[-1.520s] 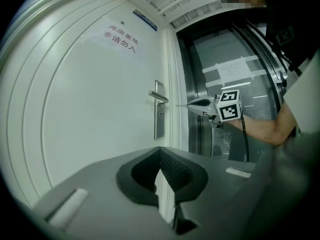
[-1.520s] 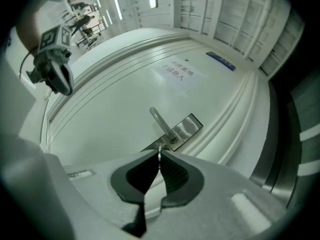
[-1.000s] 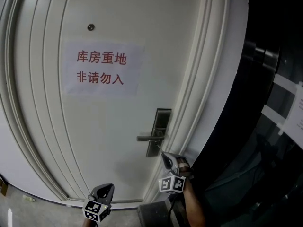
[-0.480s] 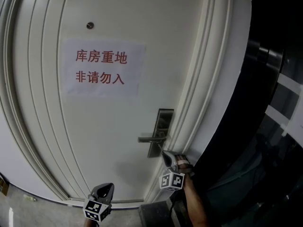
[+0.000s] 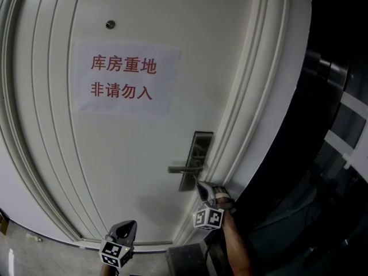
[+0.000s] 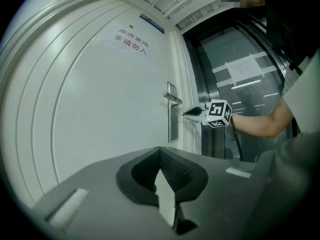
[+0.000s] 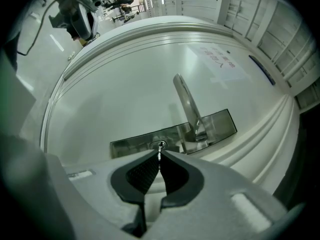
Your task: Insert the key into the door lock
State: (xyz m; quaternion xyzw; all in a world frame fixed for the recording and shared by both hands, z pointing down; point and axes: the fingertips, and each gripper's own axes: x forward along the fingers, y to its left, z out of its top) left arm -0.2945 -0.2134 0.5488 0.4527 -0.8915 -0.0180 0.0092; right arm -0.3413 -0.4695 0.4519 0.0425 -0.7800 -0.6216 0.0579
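You are gripping the key [image 7: 159, 155] in your right tool [image 7: 159, 153]. Its jaws are pinching narrow on the key's thin metal, and the blade is sticking out just past the tips. You are pointing the tool level at the door [image 5: 126, 171], and the key's tip is sitting right at the round keyhole [image 7: 160, 145] in the steel lock plate [image 7: 135, 141]. How far it is entering, the views are not showing. The lever handle [image 7: 186, 101] is projecting from the same plate, just beside the keyhole and apart from the tool. Your forearm [image 5: 236, 249] is reaching in from below, with the marker cube [image 5: 208, 217] riding behind the jaws.

You are keeping your left tool [image 6: 160, 151] low and well apart from the lock, its jaws resting together with nothing between them. It is facing the white door from the side.

Higher on the door, a paper sign [image 5: 122, 78] with red characters is hanging above the lock plate.
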